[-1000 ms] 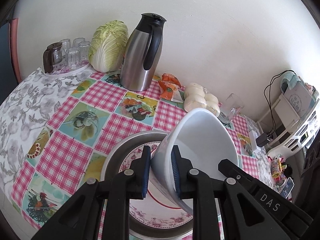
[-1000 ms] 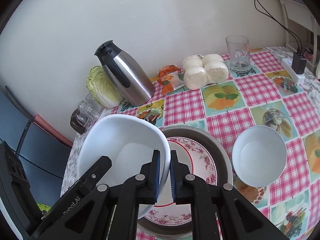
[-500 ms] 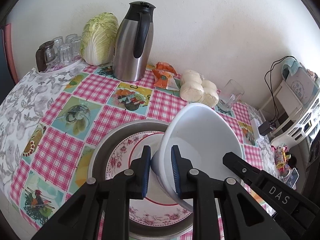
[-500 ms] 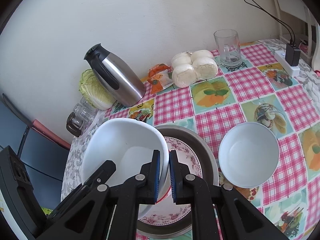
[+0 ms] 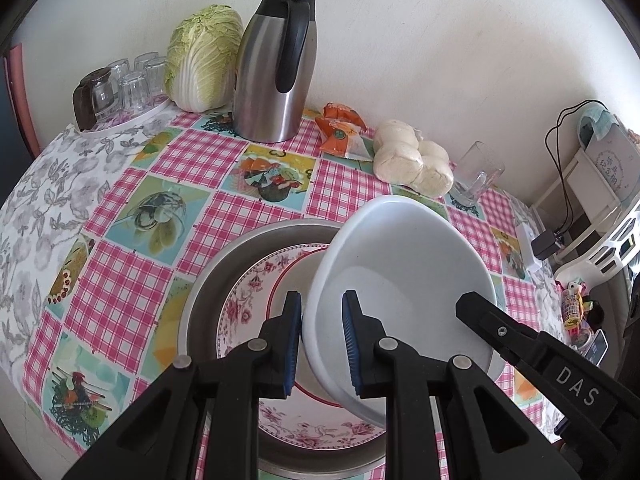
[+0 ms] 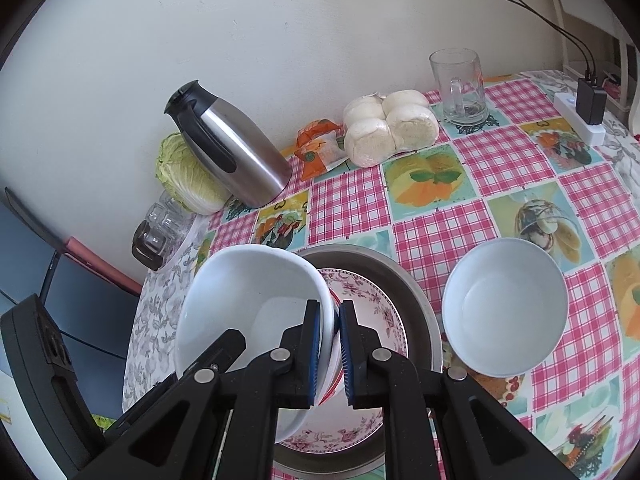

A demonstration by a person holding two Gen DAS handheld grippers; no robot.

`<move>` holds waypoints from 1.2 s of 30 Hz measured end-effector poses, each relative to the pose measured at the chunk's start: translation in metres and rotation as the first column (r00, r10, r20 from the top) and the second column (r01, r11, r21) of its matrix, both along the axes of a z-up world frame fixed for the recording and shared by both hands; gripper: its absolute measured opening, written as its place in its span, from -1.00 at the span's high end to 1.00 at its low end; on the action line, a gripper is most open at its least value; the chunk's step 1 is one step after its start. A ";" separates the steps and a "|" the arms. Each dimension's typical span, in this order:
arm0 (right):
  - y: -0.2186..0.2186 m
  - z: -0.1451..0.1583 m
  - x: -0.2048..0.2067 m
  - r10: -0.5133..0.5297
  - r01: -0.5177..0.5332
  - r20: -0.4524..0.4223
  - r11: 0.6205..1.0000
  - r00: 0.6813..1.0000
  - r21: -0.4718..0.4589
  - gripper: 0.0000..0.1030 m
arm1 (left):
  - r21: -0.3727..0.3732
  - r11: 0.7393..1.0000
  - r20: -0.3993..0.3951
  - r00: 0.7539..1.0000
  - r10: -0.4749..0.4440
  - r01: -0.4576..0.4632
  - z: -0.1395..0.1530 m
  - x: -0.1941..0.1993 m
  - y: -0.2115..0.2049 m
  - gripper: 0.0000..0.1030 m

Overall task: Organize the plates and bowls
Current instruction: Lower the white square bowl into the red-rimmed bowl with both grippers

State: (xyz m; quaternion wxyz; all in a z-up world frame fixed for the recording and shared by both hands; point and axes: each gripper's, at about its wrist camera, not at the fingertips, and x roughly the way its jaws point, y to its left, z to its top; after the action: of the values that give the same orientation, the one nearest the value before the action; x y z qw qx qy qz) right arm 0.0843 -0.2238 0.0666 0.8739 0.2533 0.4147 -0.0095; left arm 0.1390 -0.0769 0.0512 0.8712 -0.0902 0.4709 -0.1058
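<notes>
Both grippers, left (image 5: 321, 343) and right (image 6: 329, 350), clamped on big bowl (image 5: 400, 280) rim, tilted over floral plate (image 5: 256, 300) in pan (image 5: 224, 264). Small bowl (image 6: 505, 306) beside pan; jug (image 5: 276, 64), buns (image 5: 412, 162), mug (image 6: 460, 86) near wall.

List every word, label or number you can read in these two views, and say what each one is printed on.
"DAS": white letters on the black arm of the right gripper, seen from the left wrist view.
Orange snack packet: round logo, too small to read.
Framed card at far right: printed characters, too blurred to read.
</notes>
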 end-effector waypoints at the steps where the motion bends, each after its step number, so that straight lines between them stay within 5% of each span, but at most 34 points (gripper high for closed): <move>1: 0.000 -0.001 0.001 0.002 -0.002 -0.001 1.000 1.000 0.001 0.76 | 0.002 1.000 -0.004 1.000 0.001 -0.001 -0.001 0.000 0.000 0.58; 18: 0.003 -0.019 0.010 0.003 -0.002 -0.044 1.000 0.999 0.011 0.76 | 0.021 1.000 -0.076 0.997 0.008 -0.007 -0.017 0.010 0.001 0.57; 36: -0.008 -0.024 0.014 -0.018 0.019 -0.021 0.998 1.000 0.059 0.75 | 0.003 1.000 -0.051 0.998 -0.023 0.023 -0.019 0.014 -0.004 0.44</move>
State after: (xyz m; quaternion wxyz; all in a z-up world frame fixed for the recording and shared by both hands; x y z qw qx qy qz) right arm 0.0988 -0.2320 0.0426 0.8616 0.2825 0.4216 -0.0079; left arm 0.1535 -0.0812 0.0320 0.8577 -0.0858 0.4942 -0.1128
